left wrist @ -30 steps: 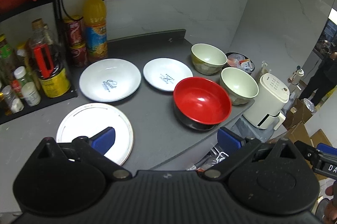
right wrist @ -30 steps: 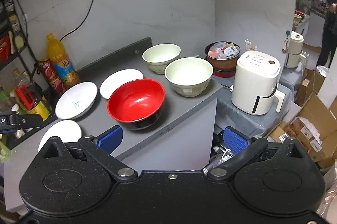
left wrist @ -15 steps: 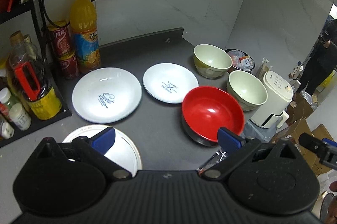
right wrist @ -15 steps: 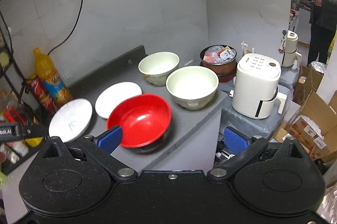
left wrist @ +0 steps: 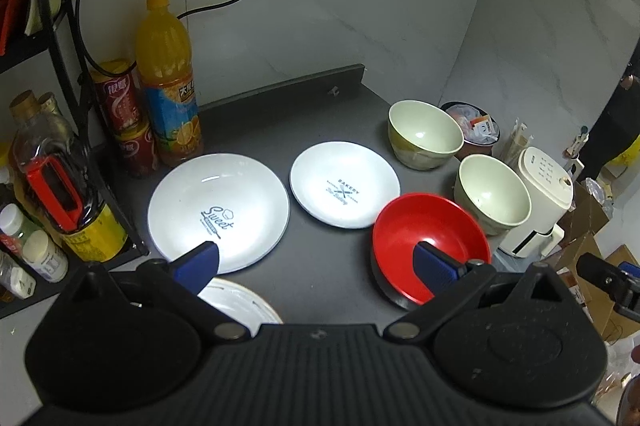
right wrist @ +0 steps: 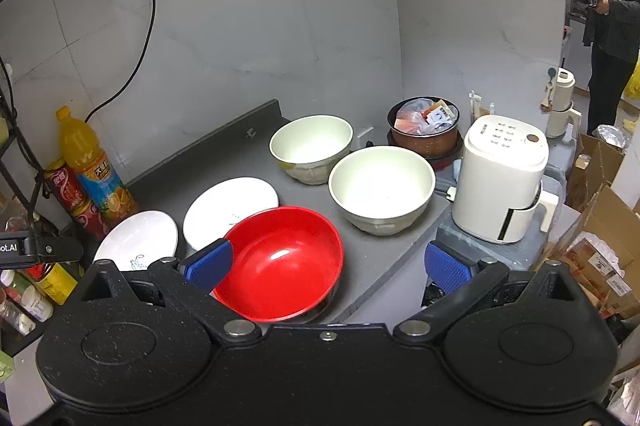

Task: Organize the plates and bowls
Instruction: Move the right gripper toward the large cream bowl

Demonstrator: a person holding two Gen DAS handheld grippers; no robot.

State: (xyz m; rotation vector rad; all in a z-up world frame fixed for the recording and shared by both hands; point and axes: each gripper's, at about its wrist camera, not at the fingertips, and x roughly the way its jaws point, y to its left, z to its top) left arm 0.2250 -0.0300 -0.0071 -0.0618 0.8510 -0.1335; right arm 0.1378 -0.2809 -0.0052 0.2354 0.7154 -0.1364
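On the grey counter (left wrist: 320, 129) all dishes sat mouth-up and empty; the red bowl (right wrist: 280, 262) stood at the front edge, two cream bowls (right wrist: 382, 185) behind it, two white plates (left wrist: 219, 209) to the left; the left gripper (left wrist: 316, 262) and right gripper (right wrist: 328, 264) hovered spread wide, holding nothing.

Dim indoor kitchen scene, sharp focus, strong fisheye bending at the edges.
Overhead light glares on the large white plate (left wrist: 218, 207) and red bowl (right wrist: 280, 262); a bright doorway glows far right; corners darken.
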